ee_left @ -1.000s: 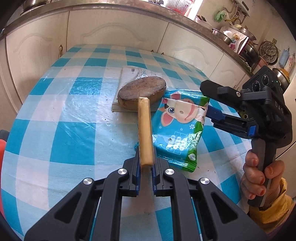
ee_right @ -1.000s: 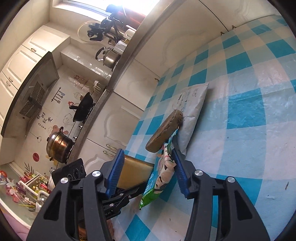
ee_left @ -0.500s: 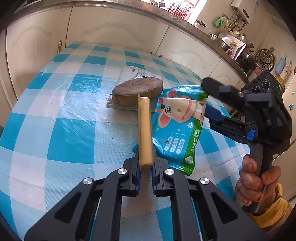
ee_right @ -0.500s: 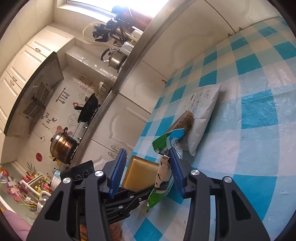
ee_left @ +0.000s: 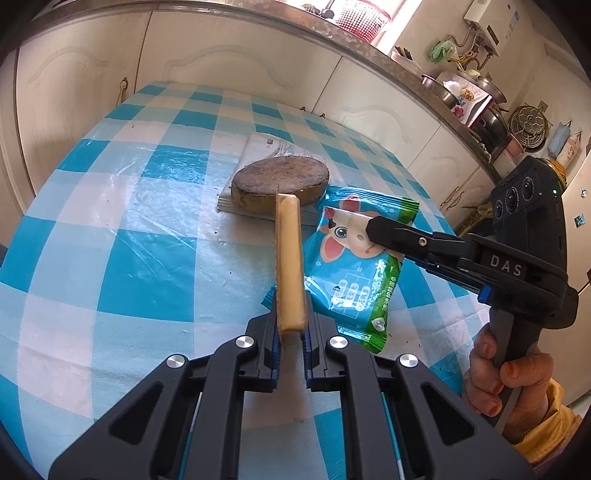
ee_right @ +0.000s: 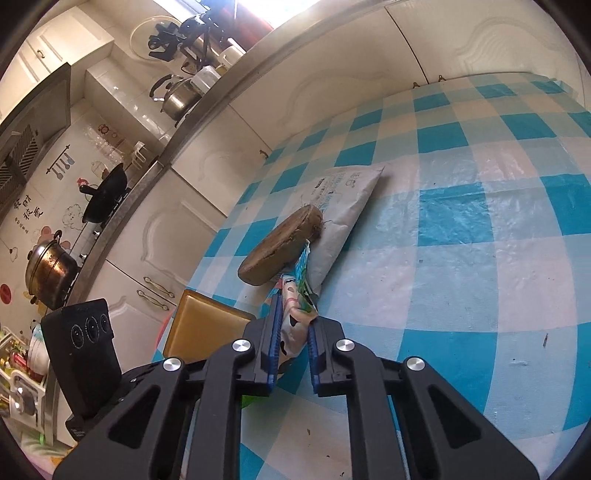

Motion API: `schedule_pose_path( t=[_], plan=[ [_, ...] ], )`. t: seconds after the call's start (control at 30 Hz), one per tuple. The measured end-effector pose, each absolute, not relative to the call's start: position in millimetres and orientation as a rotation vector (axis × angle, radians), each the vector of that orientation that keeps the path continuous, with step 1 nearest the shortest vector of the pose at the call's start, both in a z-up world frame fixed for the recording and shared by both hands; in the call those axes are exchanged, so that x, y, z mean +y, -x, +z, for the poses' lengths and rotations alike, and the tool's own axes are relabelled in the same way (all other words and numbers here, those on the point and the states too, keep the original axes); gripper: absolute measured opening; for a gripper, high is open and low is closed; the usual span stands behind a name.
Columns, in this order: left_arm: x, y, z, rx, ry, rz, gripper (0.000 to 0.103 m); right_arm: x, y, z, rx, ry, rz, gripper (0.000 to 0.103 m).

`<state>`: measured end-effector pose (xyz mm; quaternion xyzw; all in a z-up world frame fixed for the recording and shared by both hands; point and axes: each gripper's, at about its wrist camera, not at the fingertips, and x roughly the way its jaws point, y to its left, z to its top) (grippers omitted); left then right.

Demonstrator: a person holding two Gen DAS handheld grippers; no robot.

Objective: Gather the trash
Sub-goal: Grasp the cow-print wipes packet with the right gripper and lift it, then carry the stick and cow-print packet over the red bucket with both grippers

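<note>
My left gripper (ee_left: 290, 326) is shut on a flat tan card-like piece (ee_left: 289, 266), held on edge above the checked tablecloth. To its right lies a blue and green snack wrapper (ee_left: 356, 269) with a cartoon animal. My right gripper (ee_right: 293, 325), seen from the side in the left wrist view (ee_left: 373, 230), has just closed and is shut on the wrapper (ee_right: 295, 317), pinching its edge. Behind both, a round brown disc (ee_left: 280, 179) rests on a white flat packet (ee_left: 266, 147). The tan piece (ee_right: 205, 325) also shows in the right wrist view.
The table wears a blue and white checked plastic cloth (ee_left: 122, 229). Cream kitchen cabinets (ee_left: 236, 55) run behind it under a counter loaded with pots and a red basket (ee_left: 364, 16). A hand in a yellow sleeve (ee_left: 513, 391) holds the right gripper's handle.
The right gripper's jaws came together on the wrapper's edge, which stood loose between them before. The wrapper's far end lifted and folded. The left gripper kept still with its tan piece.
</note>
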<state>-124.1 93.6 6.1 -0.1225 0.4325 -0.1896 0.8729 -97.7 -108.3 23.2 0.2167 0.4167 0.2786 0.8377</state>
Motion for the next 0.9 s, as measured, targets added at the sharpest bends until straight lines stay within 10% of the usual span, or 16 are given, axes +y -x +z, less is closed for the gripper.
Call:
schedule_pose_path(
  t=[0.9],
  plan=[
    [146.4,142.6,44.2,0.794,0.165,-0.191,0.011,-104.4,133.0,103.4,0.724,-0.356,0.540,0.011]
  ],
)
